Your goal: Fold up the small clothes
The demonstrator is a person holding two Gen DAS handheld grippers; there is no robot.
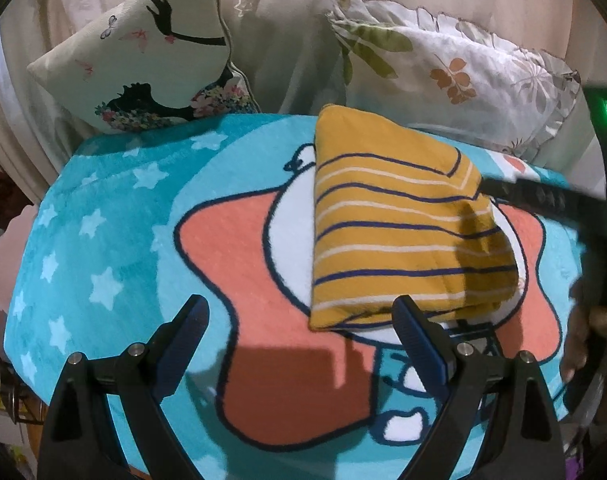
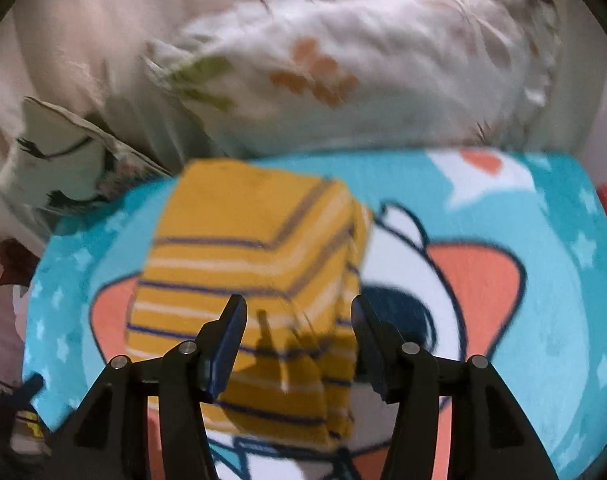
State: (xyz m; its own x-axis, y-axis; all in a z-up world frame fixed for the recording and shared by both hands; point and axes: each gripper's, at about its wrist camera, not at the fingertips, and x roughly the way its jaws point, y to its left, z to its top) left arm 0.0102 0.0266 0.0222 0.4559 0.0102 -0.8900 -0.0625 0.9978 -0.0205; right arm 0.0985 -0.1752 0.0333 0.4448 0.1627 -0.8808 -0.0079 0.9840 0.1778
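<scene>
Folded striped garment on cartoon blanket; no readable writing.

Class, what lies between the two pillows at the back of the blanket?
Only draped cream curtain separates the silhouette pillow and leaf-print pillow, shown in the left wrist view.

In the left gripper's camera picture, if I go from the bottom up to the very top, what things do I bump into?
Left gripper → blue cartoon star blanket → folded yellow striped garment → two pillows, one printed with a dancer and one with leaves → cream curtain.
</scene>
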